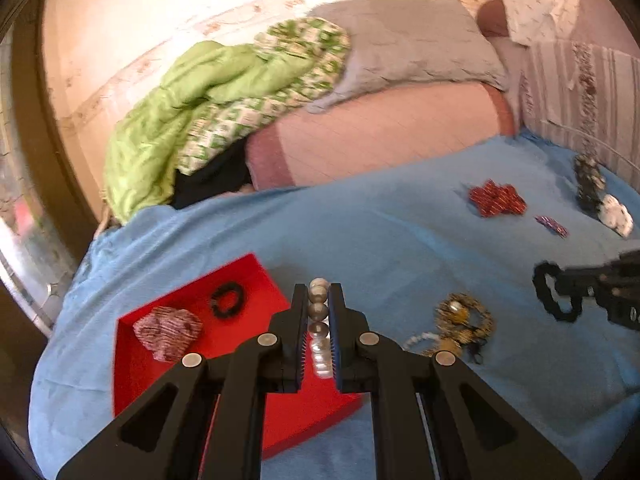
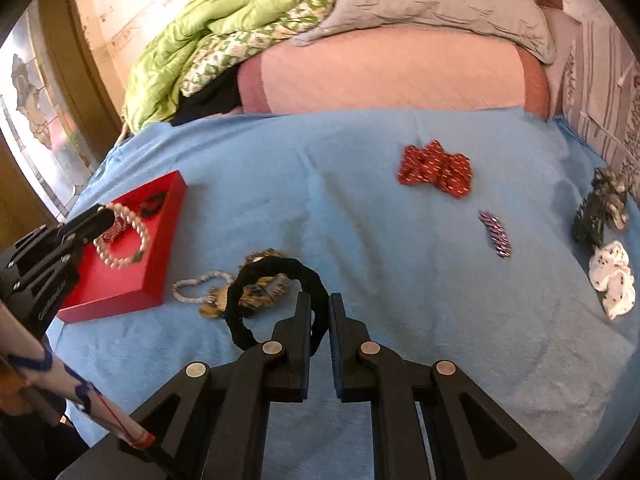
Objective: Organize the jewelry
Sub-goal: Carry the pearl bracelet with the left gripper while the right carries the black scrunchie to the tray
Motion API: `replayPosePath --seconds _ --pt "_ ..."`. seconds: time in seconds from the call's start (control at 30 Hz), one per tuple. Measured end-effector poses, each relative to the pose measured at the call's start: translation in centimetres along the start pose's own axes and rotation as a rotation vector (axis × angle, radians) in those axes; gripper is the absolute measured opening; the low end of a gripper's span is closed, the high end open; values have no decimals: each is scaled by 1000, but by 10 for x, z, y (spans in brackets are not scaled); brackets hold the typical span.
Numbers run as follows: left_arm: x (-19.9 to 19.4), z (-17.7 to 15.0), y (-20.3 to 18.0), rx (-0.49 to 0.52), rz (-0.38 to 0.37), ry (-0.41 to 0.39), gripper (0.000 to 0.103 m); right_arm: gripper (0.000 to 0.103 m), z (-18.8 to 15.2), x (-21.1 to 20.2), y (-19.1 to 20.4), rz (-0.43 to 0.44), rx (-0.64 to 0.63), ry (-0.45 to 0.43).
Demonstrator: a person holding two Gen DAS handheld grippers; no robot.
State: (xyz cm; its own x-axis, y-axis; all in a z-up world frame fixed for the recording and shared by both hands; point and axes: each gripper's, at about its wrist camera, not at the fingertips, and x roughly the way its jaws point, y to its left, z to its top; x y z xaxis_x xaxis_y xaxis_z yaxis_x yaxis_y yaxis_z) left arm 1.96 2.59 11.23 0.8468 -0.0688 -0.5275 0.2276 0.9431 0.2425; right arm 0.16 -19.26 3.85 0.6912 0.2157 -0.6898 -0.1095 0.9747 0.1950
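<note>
My left gripper (image 1: 319, 288) is shut on a pearl bracelet (image 1: 319, 312), held above the near right part of the red tray (image 1: 240, 360). In the tray lie a black bead bracelet (image 1: 228, 300) and a pink-and-white scrunchie (image 1: 168, 332). In the right wrist view the pearl bracelet (image 2: 124, 240) hangs from the left gripper (image 2: 106, 214) over the tray (image 2: 120, 300). My right gripper (image 2: 320, 298) is shut on a black scrunchie (image 2: 280, 264), lifted just above a leopard scrunchie (image 2: 264, 286) and a white bead bracelet (image 2: 196, 286).
On the blue bedspread (image 2: 360, 220) lie a red scrunchie (image 2: 436, 170), a purple clip (image 2: 496, 234), a dark patterned scrunchie (image 2: 604, 208) and a white scrunchie (image 2: 612, 278). Pillows (image 2: 380, 76) and a green quilt (image 2: 192, 40) are piled behind.
</note>
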Motion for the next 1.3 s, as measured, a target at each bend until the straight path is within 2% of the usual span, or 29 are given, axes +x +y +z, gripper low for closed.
replayPosePath --seconds 0.23,0.4,0.53,0.87,1.3 --pt "-9 4 32 -78 94 -51 9 9 3 0 26 39 -43 -21" --pt "-10 0 58 -107 186 -49 9 9 6 1 48 77 -65 -30" --pt "-12 -5 77 -125 230 -51 9 9 10 4 76 116 -97 -39" --pt "-16 -18 112 -156 263 -31 9 9 18 11 126 175 -131 -42" --pt "-21 -27 133 -181 270 -25 10 9 18 21 155 186 -148 -22"
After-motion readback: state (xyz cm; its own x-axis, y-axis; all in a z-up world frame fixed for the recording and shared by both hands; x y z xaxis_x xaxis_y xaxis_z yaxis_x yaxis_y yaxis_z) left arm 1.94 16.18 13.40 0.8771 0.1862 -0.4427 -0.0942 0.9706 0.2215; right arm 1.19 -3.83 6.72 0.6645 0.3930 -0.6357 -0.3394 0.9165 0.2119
